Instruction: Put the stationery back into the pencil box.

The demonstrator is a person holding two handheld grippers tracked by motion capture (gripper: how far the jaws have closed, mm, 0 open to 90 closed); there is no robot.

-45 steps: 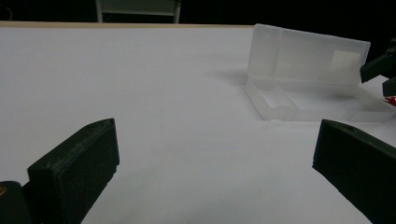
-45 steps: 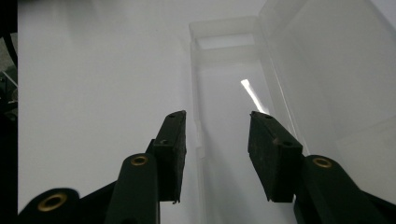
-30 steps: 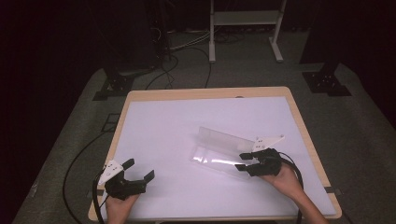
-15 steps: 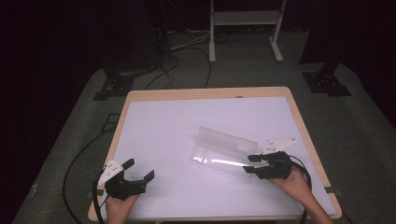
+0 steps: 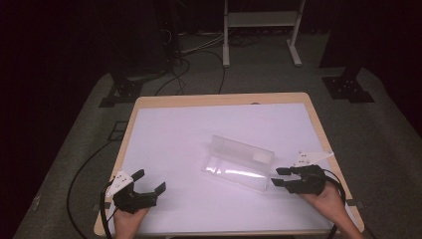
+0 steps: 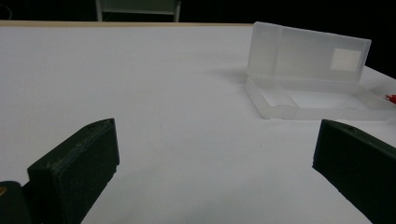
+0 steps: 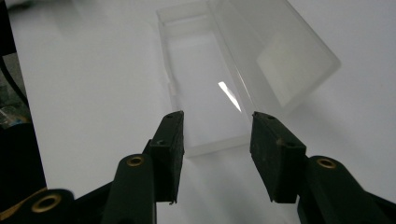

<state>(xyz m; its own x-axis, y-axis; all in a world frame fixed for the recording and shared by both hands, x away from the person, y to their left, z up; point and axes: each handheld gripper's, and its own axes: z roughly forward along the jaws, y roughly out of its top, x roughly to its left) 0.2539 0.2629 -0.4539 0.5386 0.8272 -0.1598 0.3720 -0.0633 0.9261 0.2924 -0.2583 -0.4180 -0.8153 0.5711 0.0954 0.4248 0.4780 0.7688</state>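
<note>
From above, a clear box lies open, lid up, right of the table's middle, the right gripper just beside its near end. Along the left gripper, jaws gape, empty, box well off. Along the right gripper, jaws part-closing, nothing between them, box end just ahead.

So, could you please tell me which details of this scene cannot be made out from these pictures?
- Pale square label on the lid of the clear plastic hinged box: any print is too small and blurred, left gripper view.
- Small red object: cut off by the right edge, left gripper view.
- Right tool: whether it touches the box's end is unclear in the high view.
</note>
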